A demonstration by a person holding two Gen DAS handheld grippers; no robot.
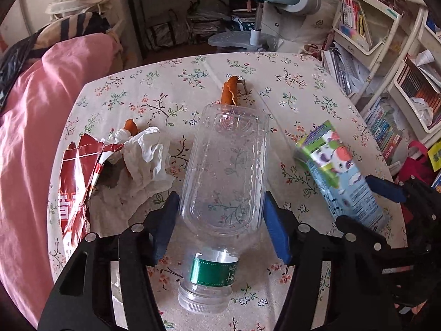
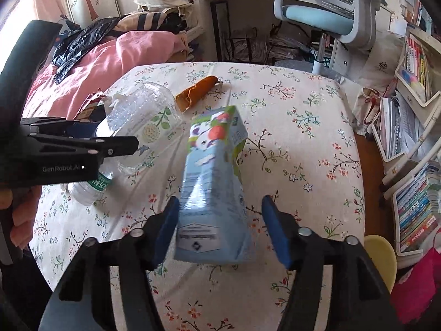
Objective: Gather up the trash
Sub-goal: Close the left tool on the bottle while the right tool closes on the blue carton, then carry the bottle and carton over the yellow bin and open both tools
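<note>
Your left gripper clamps the clear plastic bottle mid-table; your right gripper straddles the blue milk carton, left pad touching, right pad apart.

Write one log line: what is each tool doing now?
left tool: pads against clear bottle | right tool: open around milk carton, right pad clear | table: peel, tissue, wrapper left

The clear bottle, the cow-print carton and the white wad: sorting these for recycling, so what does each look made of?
Clear bottle: thin glossy plastic, see-through, the tablecloth's flowers show through it.
Cow-print carton: probably coated paperboard, printed, slight sheen, creased edges.
White wad: soft matte tissue or napkin paper, crumpled in fine folds.
</note>
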